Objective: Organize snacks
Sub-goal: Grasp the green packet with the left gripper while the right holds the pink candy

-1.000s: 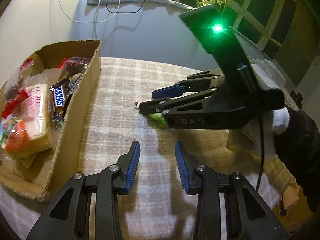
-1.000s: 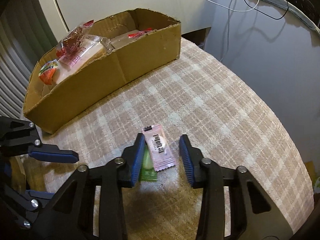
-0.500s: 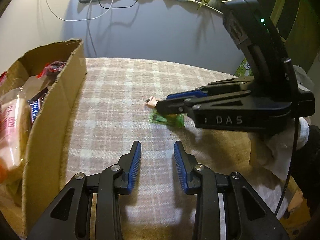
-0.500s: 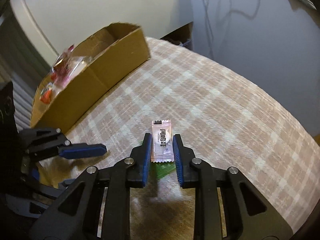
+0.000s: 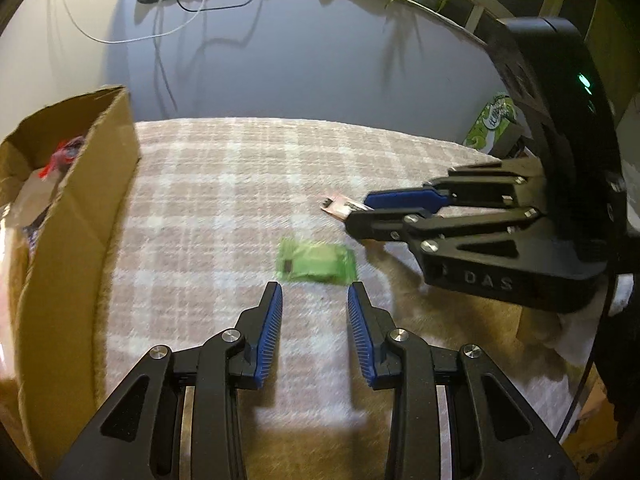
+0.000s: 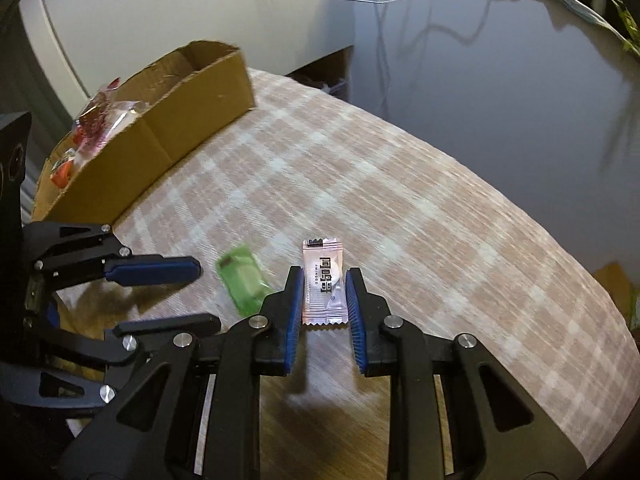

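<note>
My right gripper (image 6: 322, 276) is shut on a pale pink candy packet (image 6: 323, 280) and holds it above the checked tablecloth; it also shows in the left wrist view (image 5: 362, 218) with the packet (image 5: 338, 206) sticking out of its tips. A green candy packet (image 5: 316, 265) lies flat on the cloth, also seen in the right wrist view (image 6: 242, 278). My left gripper (image 5: 315, 294) is open and empty, just short of the green packet. A cardboard box (image 5: 80, 216) holding several snacks stands at the left, also in the right wrist view (image 6: 168, 136).
The round table's checked cloth (image 6: 420, 200) curves away to the wall at the back. A green carton (image 5: 494, 126) stands beyond the table's right edge. Cables hang on the wall (image 5: 160, 36).
My right gripper has lifted the pink packet and drawn back to the right, uncovering the green packet. My left gripper has moved forward toward the green packet.
</note>
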Tool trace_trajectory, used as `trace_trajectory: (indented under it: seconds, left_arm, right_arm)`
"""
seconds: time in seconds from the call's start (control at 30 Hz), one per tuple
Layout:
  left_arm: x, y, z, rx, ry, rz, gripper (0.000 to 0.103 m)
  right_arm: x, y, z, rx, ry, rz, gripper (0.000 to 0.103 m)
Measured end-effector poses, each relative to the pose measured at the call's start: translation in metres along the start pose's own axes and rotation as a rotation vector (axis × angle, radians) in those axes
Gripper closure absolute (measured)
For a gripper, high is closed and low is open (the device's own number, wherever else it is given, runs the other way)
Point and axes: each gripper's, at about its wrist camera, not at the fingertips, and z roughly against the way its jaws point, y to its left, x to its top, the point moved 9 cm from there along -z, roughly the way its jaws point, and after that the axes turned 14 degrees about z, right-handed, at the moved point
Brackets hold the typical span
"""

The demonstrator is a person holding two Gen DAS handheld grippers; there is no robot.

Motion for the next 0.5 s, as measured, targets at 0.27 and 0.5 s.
trace_trajectory:
  seconds: [0.27, 0.5]
  left_arm:
    - [0.016, -0.016, -0.016, -0.006, 0.012, -0.025, 0.07]
    - [0.022, -0.035, -0.027, 0.058, -0.012, -0.091, 0.069]
  right_arm:
    - [-0.025, -0.019, 0.015, -0.024, -0.001, -0.057, 0.081]
    - [-0.044, -0.039, 0.027, -0.047, -0.013, -0.122, 0.081]
